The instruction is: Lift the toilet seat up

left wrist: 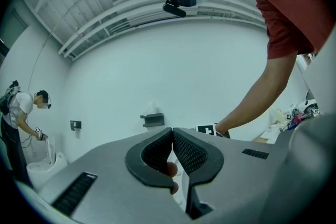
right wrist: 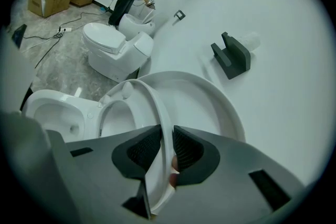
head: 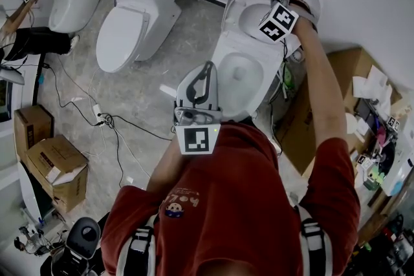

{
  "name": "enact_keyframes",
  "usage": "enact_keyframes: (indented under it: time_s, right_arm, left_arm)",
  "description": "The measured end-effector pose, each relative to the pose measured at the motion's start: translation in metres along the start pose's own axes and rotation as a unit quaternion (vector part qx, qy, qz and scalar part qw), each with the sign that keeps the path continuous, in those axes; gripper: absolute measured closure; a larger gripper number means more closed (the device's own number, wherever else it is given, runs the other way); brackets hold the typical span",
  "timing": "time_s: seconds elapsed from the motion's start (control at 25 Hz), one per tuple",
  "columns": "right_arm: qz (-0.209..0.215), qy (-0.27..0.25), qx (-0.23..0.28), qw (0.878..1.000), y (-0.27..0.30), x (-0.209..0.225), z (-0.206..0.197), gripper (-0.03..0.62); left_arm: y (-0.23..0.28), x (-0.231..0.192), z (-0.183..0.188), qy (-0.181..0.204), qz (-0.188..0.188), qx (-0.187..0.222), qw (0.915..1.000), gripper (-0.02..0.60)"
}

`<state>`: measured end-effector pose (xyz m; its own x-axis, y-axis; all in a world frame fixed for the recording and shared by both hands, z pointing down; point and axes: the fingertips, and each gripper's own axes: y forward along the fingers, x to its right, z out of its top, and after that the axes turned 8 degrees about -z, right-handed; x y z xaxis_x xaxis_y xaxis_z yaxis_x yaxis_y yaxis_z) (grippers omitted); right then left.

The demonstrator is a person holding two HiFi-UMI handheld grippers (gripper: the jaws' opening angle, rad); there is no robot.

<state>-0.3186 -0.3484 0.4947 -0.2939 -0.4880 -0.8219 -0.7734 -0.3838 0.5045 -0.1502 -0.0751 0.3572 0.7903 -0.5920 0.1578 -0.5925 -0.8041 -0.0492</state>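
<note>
Right gripper view: my right gripper [right wrist: 167, 139] was clamped on the rim of the toilet seat [right wrist: 149, 99], one pad on each side of its thin edge, so I could swing the seat on its hinge. The toilet seat stood raised clear of the bowl [right wrist: 50, 107], near upright and just in front of the lid [right wrist: 215, 113]; I could not tell whether they touched. My left gripper [left wrist: 172, 136] had its jaws together with nothing between them. I held it level by my chest, out of the way, since I judged one grip enough.

No legible text in any view. Red shirt [head: 246, 203] carries a small chest print [head: 180, 202]; its letters sit upside down, too blurred to read.
</note>
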Motion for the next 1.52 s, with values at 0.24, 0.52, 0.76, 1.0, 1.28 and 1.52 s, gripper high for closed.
enact_keyframes:
  time_s: [0.24,0.52,0.76,1.0,1.28,1.52]
  right_arm:
    - [-0.007,-0.001,0.002,1.000,0.001,0.003,0.001,0.523]
    - [-0.013,-0.004,0.004,1.000,-0.004,0.002,0.001,0.523]
    - [-0.011,0.006,0.001,1.000,-0.003,0.002,0.002,0.522]
    - [-0.022,0.021,-0.006,1.000,-0.007,0.004,0.003,0.522]
    - [-0.046,0.018,-0.010,0.999,-0.016,0.007,-0.001,0.511]
    - [-0.043,0.030,-0.011,0.999,-0.025,0.001,-0.006,0.502]
  left_arm:
    - [-0.001,0.003,-0.001,0.000,-0.001,-0.005,1.0000,0.563]
    - [-0.008,0.009,0.004,0.007,0.000,-0.003,1.0000,0.563]
    - [-0.017,0.005,0.008,0.004,0.012,0.004,0.9999,0.563]
    - [-0.032,0.000,0.013,0.015,0.017,-0.001,0.9997,0.563]
    - [-0.038,-0.002,0.020,0.004,0.023,0.017,0.9996,0.563]
    - [-0.040,0.002,0.023,-0.004,0.014,0.023,0.9996,0.563]
